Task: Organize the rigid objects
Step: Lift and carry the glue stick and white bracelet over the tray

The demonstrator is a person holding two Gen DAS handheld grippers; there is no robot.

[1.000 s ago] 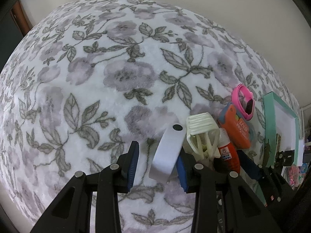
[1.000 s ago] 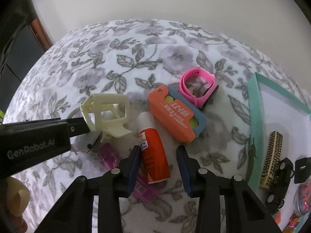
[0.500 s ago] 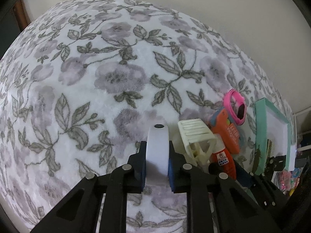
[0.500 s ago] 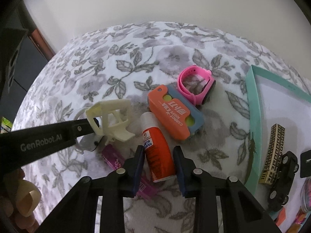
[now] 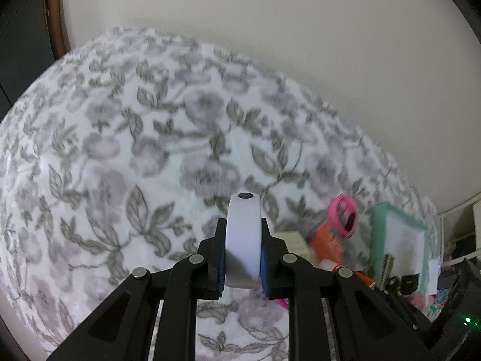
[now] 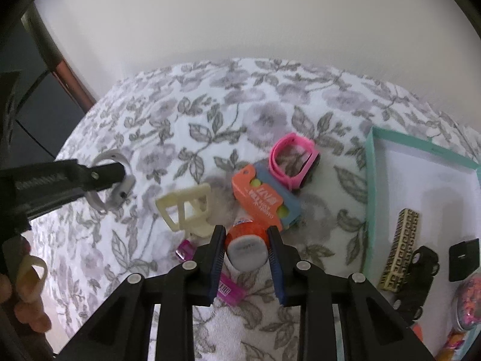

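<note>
Left gripper pinching white wristband; right gripper closing, clamping orange glue bottle, above floral blanket.

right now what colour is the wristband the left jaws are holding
White, with a small dark stud at its top end. The white wristband shows best in the left wrist view.

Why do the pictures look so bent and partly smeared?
Left wrist view: the fisheye bulges the floral blanket; motion blur smears it and the pink band, while the gripped white band stays sharp. Right wrist view: same curving, dark corners, sharper objects.
</note>
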